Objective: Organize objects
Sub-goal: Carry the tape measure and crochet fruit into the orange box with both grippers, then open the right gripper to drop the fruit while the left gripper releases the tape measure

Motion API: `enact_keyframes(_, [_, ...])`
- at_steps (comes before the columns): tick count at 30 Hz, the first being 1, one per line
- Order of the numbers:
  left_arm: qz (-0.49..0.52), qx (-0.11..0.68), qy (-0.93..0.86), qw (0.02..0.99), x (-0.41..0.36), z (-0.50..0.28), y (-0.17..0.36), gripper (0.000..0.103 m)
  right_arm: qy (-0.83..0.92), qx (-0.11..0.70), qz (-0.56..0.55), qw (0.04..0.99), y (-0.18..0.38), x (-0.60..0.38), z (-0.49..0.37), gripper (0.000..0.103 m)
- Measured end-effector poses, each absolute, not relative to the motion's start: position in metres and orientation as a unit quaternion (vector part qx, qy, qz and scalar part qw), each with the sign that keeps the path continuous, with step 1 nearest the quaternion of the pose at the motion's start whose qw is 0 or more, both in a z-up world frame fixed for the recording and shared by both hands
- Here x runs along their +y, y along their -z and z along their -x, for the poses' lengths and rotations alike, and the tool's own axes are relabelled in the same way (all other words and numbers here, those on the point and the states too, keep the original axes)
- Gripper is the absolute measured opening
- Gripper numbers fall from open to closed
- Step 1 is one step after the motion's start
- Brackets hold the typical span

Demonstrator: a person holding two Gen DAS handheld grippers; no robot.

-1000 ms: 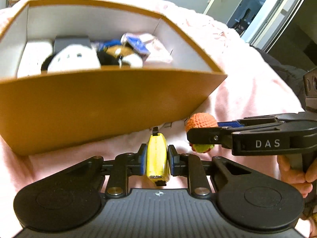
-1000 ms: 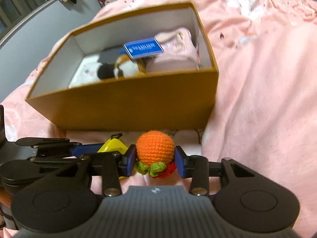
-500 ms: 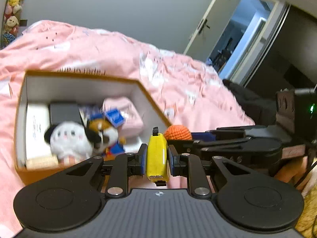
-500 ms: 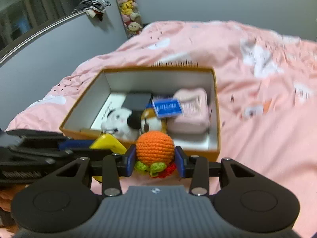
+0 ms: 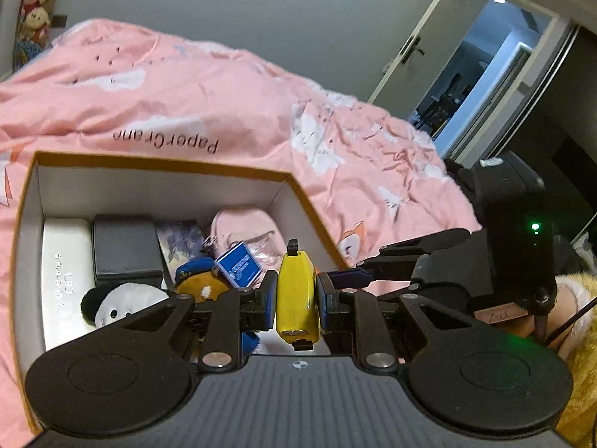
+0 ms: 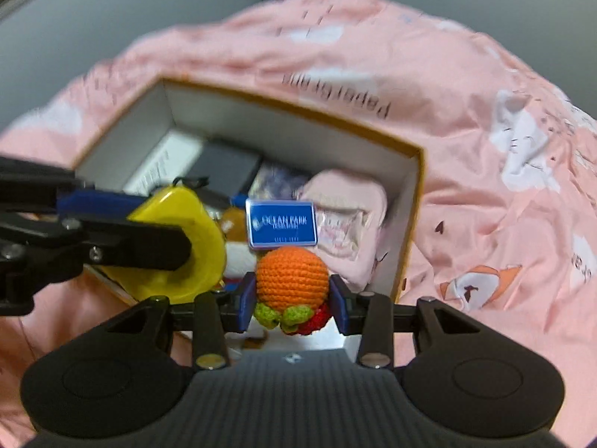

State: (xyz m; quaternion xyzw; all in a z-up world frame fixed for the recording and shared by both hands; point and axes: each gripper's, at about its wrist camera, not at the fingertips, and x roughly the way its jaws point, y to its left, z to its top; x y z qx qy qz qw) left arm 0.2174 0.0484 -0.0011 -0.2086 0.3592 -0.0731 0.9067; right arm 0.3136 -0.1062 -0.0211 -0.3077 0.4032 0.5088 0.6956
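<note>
Fingers of the left gripper (image 5: 296, 300) clamp a hard, slick yellow case (image 5: 296, 295) by its flat sides; the right gripper (image 6: 293, 302) squeezes a soft, light crocheted orange (image 6: 292, 278) at its middle. Both hang above the open box (image 6: 410, 194), so neither should suffer from a short drop.

A box (image 5: 156, 166) sits on the bed (image 5: 224, 104). Inside, from the left wrist view: a flat case (image 5: 65, 257) along the left wall, a wallet (image 5: 125, 246) beside it, a pouch (image 5: 242, 229) at right, a tag (image 5: 238, 270) before the pouch, plush toys (image 5: 123, 302) nearest. Both tongs hang above the box's near edge, left tongs (image 5: 296, 295) left of right tongs (image 6: 293, 291).
</note>
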Motion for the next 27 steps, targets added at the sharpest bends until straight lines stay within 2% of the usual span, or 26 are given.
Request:
enact_keyframes(8, [0.226,0.396,0.07,0.888,0.056,-0.234,0.029,0.024,-0.467,0.438,0.391,0.661,0.058,-0.083,-0.322,0.043])
enact_keyframes(15, [0.221,0.412,0.069,0.881,0.053,-0.241,0.039,0.024,-0.455,0.417,0.429,0.659,0.062,-0.082,-0.314,0.043])
enact_keyframes(17, [0.216,0.417,0.068,0.88,0.052,-0.242,0.041,0.024,-0.455,0.415,0.425,0.663,0.059,-0.085,-0.315,0.045])
enact_keyframes(19, [0.214,0.423,0.067,0.878,0.051,-0.243,0.043,0.024,-0.456,0.408,0.418,0.671,0.053,-0.092,-0.314,0.052])
enact_keyframes(24, [0.205,0.435,0.067,0.874,0.045,-0.249,0.047,0.024,-0.479,0.368,0.393,0.693,0.031,-0.114,-0.308,0.061])
enact_keyframes(27, [0.196,0.443,0.066,0.872,0.04,-0.254,0.049,0.023,-0.476,0.329,0.396,0.713,0.019,-0.125,-0.301,0.061])
